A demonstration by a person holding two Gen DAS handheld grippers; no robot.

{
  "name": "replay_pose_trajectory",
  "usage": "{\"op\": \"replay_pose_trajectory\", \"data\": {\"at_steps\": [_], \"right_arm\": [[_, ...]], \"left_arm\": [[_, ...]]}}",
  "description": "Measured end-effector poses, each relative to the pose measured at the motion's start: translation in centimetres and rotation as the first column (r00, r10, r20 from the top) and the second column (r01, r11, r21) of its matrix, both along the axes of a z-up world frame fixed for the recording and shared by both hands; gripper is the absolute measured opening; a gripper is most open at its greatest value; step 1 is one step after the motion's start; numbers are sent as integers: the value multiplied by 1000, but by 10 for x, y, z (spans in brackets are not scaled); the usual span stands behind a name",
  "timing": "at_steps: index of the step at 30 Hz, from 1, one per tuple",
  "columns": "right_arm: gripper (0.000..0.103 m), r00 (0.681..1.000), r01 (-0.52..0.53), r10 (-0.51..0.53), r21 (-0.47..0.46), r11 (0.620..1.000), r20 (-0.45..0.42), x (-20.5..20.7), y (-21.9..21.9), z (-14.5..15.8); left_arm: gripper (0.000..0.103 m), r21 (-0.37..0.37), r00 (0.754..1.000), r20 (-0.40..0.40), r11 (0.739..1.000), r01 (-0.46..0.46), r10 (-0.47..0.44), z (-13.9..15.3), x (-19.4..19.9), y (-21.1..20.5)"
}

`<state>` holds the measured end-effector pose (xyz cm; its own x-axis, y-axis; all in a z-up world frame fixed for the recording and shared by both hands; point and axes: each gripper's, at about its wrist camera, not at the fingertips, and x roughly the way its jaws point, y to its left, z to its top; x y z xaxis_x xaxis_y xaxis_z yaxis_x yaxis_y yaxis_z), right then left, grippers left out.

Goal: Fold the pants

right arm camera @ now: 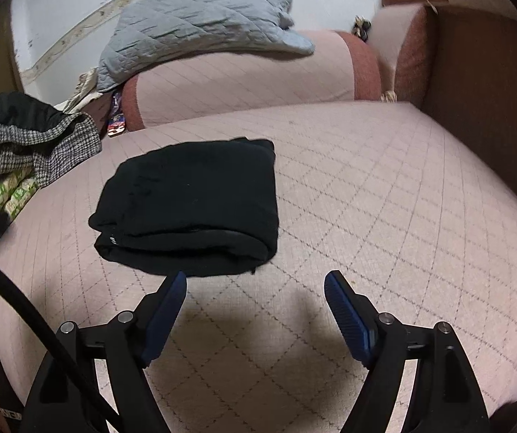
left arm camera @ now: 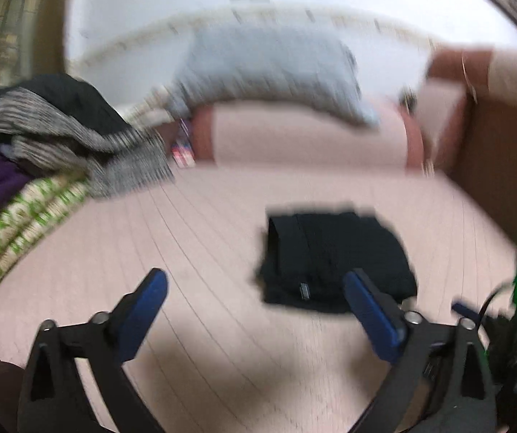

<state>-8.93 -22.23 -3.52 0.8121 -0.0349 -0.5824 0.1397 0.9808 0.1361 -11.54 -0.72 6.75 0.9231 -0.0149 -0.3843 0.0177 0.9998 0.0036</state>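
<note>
Left gripper (left arm camera: 256, 281): jaws standing wide apart, blue-padded fingers (left arm camera: 150, 299) gripping nothing, hovering over the pale pink quilted sofa seat (left arm camera: 193, 245). Its right finger is overlapping the near corner of the folded black fabric pants (left arm camera: 330, 263) in the left wrist view; contact cannot be told, and the view is smeared by motion blur.

Right gripper (right arm camera: 254, 281): jaws likewise spread and empty, ribbed blue pads (right arm camera: 345, 310) facing inward, casting a shadow on the seat (right arm camera: 384, 198) just below. The left finger's tip is sitting just at the near edge of the pants (right arm camera: 189, 202); whether it is touching cannot be told.

The pants are lying flat on the seat as a compact, roughly rectangular bundle, folded layers stacked at the near edge, a small tag showing at the near left corner. They are lying ahead and left of the right gripper, ahead and right of the left one.

Farther out: a pink cylindrical bolster with rust-red end bands (right arm camera: 244, 75) lying along the back of the seat, a grey quilted blanket (right arm camera: 204, 21) draped over it. At the left, a heap of clothing (right arm camera: 31, 137) with houndstooth, black, purple and green-patterned pieces piling up beside the seat edge, well apart from the pants. At the right, a rust-brown armrest (right arm camera: 482, 83) rising beside the seat. A black cable (right arm camera: 16, 299) crossing the right wrist view's lower left.
</note>
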Motion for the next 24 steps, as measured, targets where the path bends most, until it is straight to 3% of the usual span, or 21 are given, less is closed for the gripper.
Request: {"op": "replay_pose_trajectory", "data": {"at_steps": [3,5,7,10,15,19,24], "right_arm": [[85,1000,-3,3,-28,1000,26,-4,5,4],[87,999,-2,3,-34,999,34,-7,7,5],[88,999,-2,3,-33,999,36,-9,9,7],[89,999,9,-8,-23,1000,34,-11,9,10],[91,999,7,-7,-8,1000,32,-16,10,11],[91,1000,-7,7,-22,1000,9,-16,17,6],[91,999,-34,34,-39,999,-21,-13,26,-1]], "left_arm": [[103,-24,986,157,998,-56,59,22,-21,8],[103,-24,974,204,995,-100,102,32,-28,10],[103,22,984,130,991,-129,125,38,-25,7],[103,41,999,-21,999,-31,32,36,-7,4],[103,21,982,-188,1000,0,4,11,11,6],[103,6,961,-275,1000,21,-19,-8,17,5],[103,13,949,-315,999,30,-25,-24,18,3]]}}
